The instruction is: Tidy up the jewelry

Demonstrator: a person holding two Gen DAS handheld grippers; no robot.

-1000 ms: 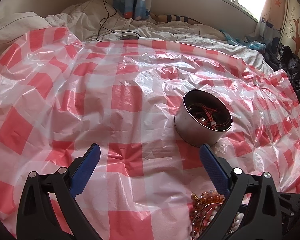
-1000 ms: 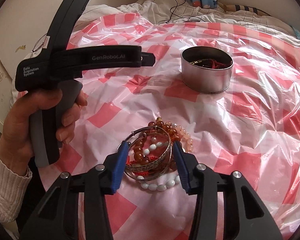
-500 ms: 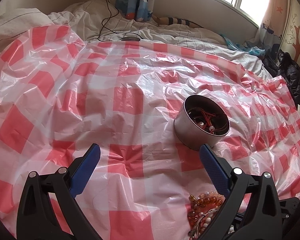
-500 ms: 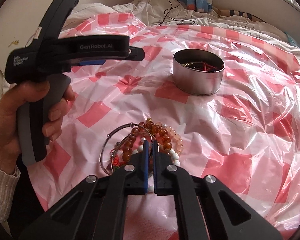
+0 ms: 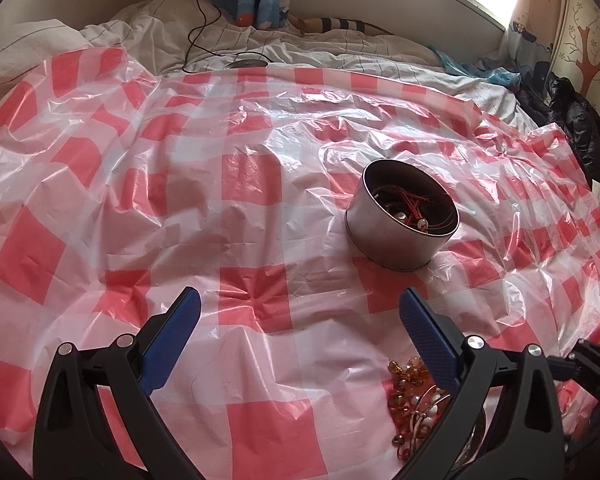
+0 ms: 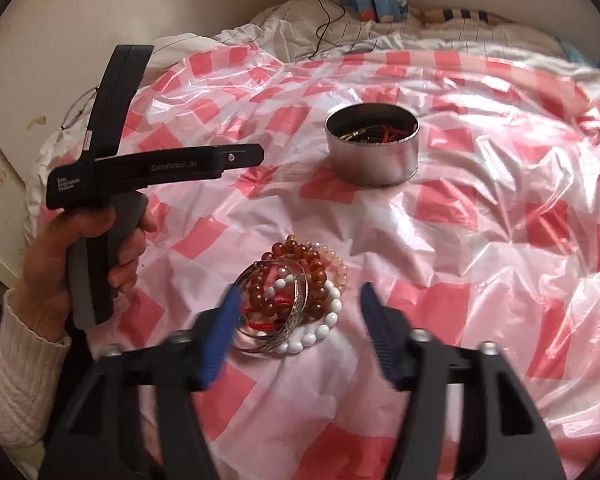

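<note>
A pile of bracelets (image 6: 296,300) lies on the red-checked plastic sheet (image 6: 480,240): amber beads, white beads and silver bangles. My right gripper (image 6: 298,304) is open and empty, its blue fingers on either side of the pile and slightly above it. A round metal tin (image 6: 372,152) with red cords and bangles inside stands farther back. In the left wrist view the tin (image 5: 400,224) is ahead to the right, and the pile (image 5: 416,396) shows partly behind the right finger. My left gripper (image 5: 300,308) is open and empty over the sheet.
The sheet covers a bed with rumpled white bedding (image 5: 172,40) at the back. A black cable (image 5: 196,16) runs over the bedding. Dark clothes (image 5: 572,120) lie at the far right. The person's left hand (image 6: 88,256) holds the left gripper beside the pile.
My right gripper closed over the pile half a second ago and has opened wide again; the pile stays on the sheet. The left gripper shifted slightly and stays open.
</note>
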